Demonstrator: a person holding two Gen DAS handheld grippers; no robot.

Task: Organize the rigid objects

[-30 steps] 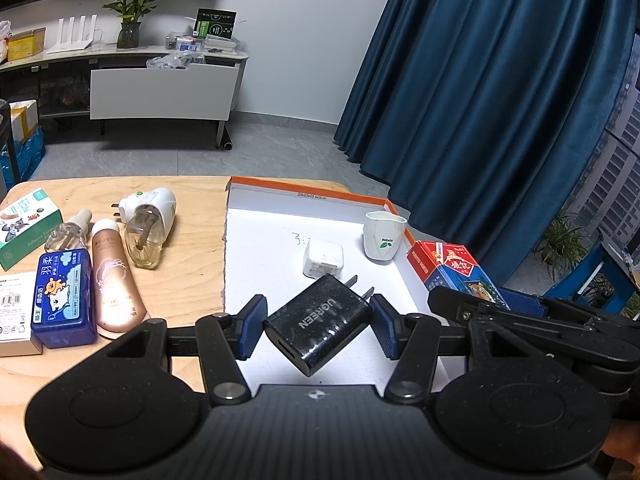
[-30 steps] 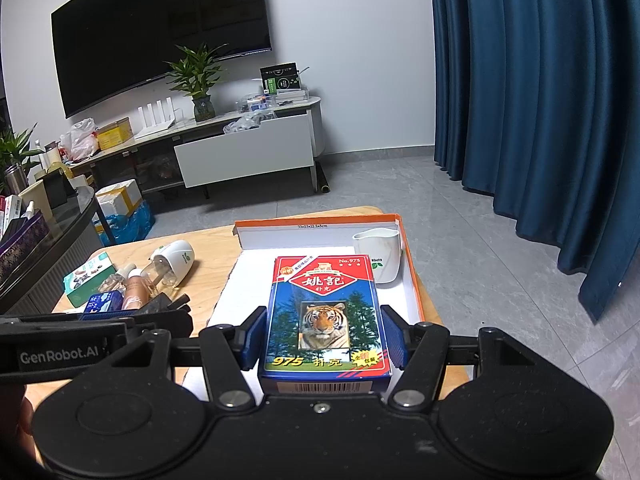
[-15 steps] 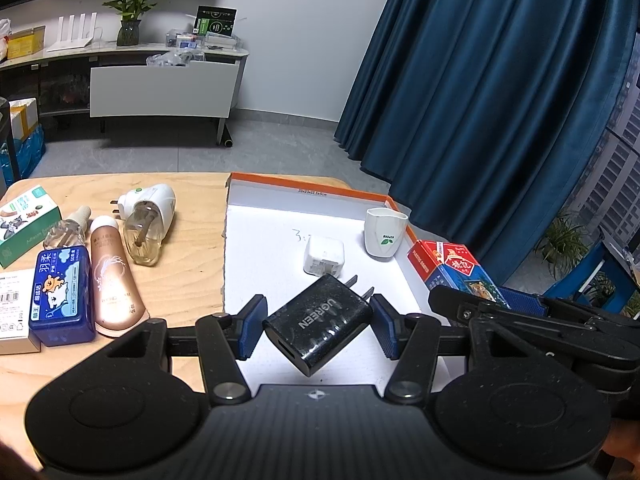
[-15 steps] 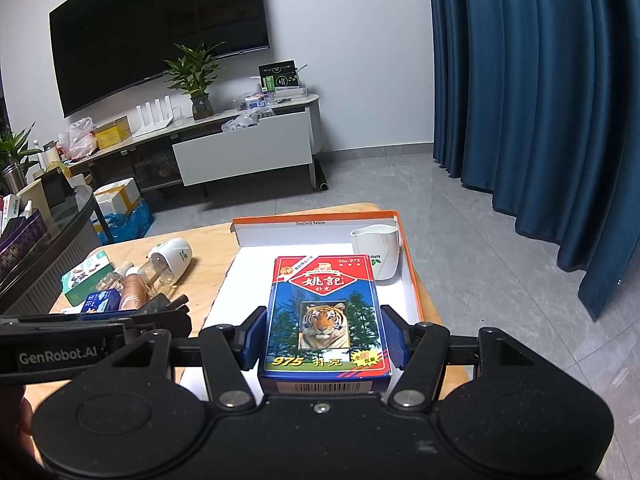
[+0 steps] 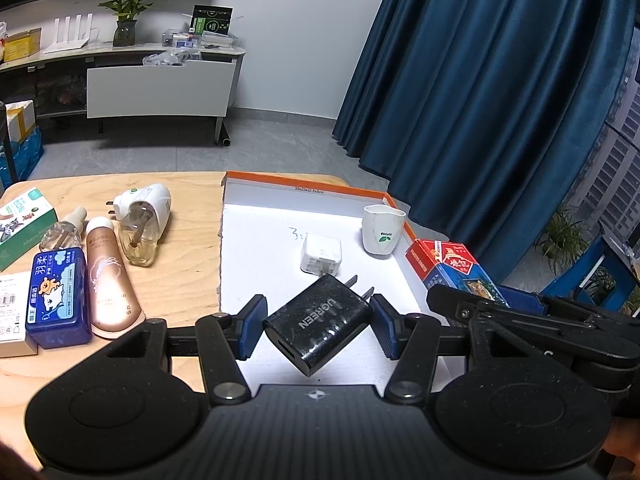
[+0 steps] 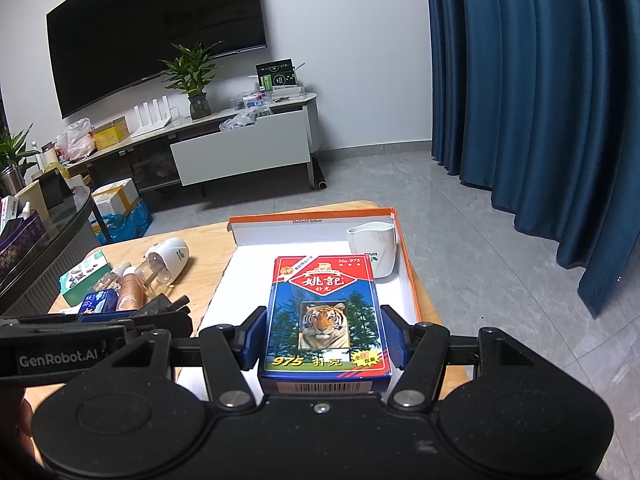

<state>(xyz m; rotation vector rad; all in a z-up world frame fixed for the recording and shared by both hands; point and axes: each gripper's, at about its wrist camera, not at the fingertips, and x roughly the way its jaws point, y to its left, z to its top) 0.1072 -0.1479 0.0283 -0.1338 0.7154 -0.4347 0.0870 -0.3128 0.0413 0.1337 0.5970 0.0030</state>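
Observation:
My left gripper (image 5: pixel 318 326) is shut on a black UGREEN charger (image 5: pixel 318 322), held tilted above the near part of the white, orange-rimmed box (image 5: pixel 264 264). Inside that box lie a white plug adapter (image 5: pixel 321 255) and a white cup (image 5: pixel 382 230). My right gripper (image 6: pixel 323 334) is shut on a blue and red playing-card box with a tiger picture (image 6: pixel 324 312), over the same box (image 6: pixel 316 222). The card box (image 5: pixel 452 268) and the right gripper (image 5: pixel 532 320) show at the right of the left wrist view.
On the wooden table (image 5: pixel 188 276) left of the box lie a white plug-in vaporizer (image 5: pixel 146 216), a clear bottle (image 5: pixel 62 232), a gold tube (image 5: pixel 108 280), a blue tin (image 5: pixel 58 298) and a green carton (image 5: pixel 22 220). Blue curtains (image 6: pixel 540 100) hang at the right.

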